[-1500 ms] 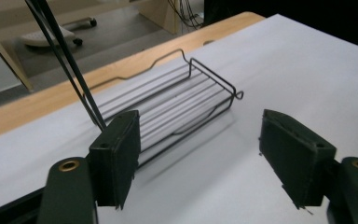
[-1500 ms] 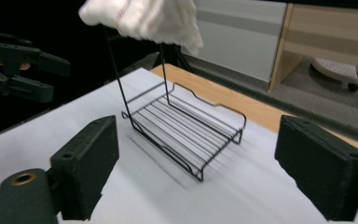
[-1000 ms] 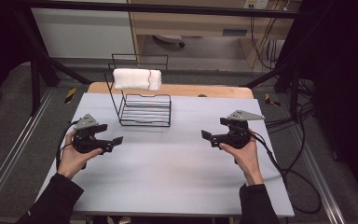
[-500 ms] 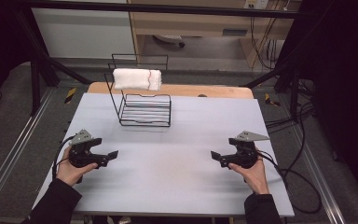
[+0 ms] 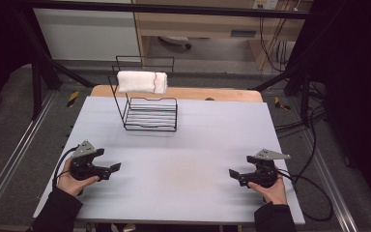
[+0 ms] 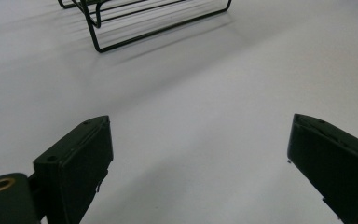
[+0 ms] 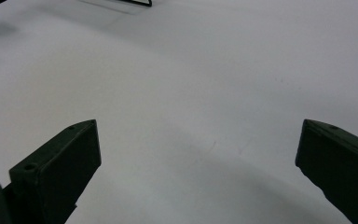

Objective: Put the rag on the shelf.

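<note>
A black wire rack [image 5: 147, 108] stands at the back middle of the white table [image 5: 183, 145], and a folded white towel [image 5: 141, 81] with a red stripe hangs over its top bar. My left gripper [image 5: 112, 170] rests low near the table's front left, held by a hand, jaws wide apart with nothing between them [image 6: 198, 168]. My right gripper [image 5: 235, 175] sits near the front right, also open and empty [image 7: 198, 168]. The rack's base [image 6: 144, 21] shows far ahead in the left gripper view.
A wooden board [image 5: 222, 94] lies along the table's far edge behind the rack. Black cables [image 5: 314, 193] trail off the right side. Grey floor and metal rails [image 5: 9, 164] flank the table.
Both hands have drawn the grippers back toward the front edge of the table and lowered them. The rack and towel have not moved.
</note>
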Demonstrator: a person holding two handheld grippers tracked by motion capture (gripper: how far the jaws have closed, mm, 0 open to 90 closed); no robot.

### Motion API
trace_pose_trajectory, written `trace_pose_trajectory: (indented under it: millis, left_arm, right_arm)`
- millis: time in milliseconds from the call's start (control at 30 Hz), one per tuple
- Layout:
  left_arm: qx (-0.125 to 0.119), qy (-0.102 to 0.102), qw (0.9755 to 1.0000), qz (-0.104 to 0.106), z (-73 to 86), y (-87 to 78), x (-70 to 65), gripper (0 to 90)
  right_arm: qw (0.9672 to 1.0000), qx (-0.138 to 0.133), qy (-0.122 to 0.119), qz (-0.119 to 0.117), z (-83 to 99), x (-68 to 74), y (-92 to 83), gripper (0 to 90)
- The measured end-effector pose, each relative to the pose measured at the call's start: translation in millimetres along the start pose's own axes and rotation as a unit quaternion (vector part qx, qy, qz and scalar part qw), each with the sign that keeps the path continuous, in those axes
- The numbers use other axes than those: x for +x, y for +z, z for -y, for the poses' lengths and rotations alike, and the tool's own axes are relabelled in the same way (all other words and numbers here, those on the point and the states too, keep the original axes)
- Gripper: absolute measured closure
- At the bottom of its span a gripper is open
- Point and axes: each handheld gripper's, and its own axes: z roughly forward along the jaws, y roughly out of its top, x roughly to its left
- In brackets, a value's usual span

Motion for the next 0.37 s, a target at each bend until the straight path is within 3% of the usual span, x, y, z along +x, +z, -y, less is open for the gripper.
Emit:
trace_pose_trajectory:
  millis: [367]
  left_arm:
    - [-0.003, 0.002, 1.0000, 0.004, 4.2, -0.1, -1.3, 6.9]
  right_arm:
    - [1.0000, 0.003, -0.002, 0.002, 3.4, -0.3, -1.4, 0.7]
